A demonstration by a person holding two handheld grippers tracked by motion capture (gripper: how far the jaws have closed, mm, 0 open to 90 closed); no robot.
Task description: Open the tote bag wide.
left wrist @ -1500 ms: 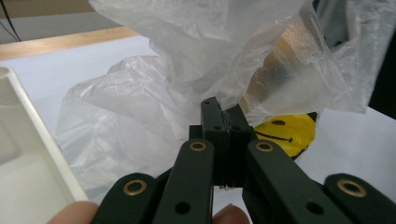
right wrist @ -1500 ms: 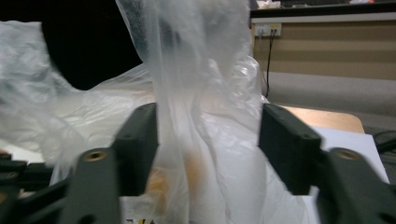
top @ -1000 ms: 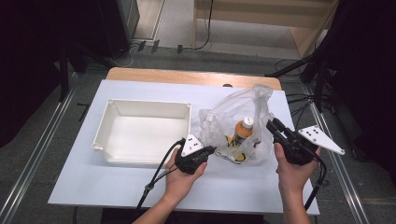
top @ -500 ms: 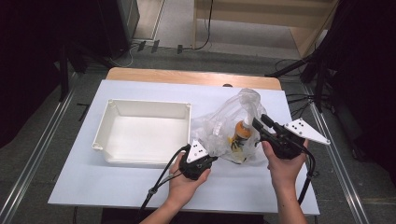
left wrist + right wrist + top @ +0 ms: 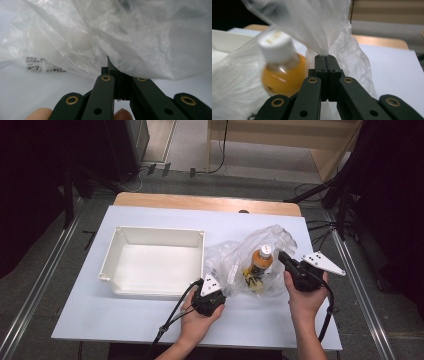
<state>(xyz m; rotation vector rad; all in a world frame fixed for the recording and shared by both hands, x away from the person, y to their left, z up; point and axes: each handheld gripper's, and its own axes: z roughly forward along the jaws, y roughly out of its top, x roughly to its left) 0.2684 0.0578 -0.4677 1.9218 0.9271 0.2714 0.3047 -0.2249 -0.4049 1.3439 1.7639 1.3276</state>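
- Leftmost, a white tray (image 5: 116, 270) sits empty, probably where the contents are meant to go.
- Near its right corner, the left gripper (image 5: 216, 292) pinches the clear plastic bag (image 5: 235, 265), jaws clenched.
- Inside stands an orange drink bottle (image 5: 260, 260).
- Rightmost, the right gripper (image 5: 286, 260) clamps the bag's far edge, seemingly spreading it open.

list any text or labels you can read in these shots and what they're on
None can be read.
Clear crinkled plastic bag: small dark print in the left gripper view, too small and blurred to quote.
White screw cap of the orange drink bottle: faint yellowish marks on top, blurred.
Bottle's yellow and black label: in the high view, too small to read.
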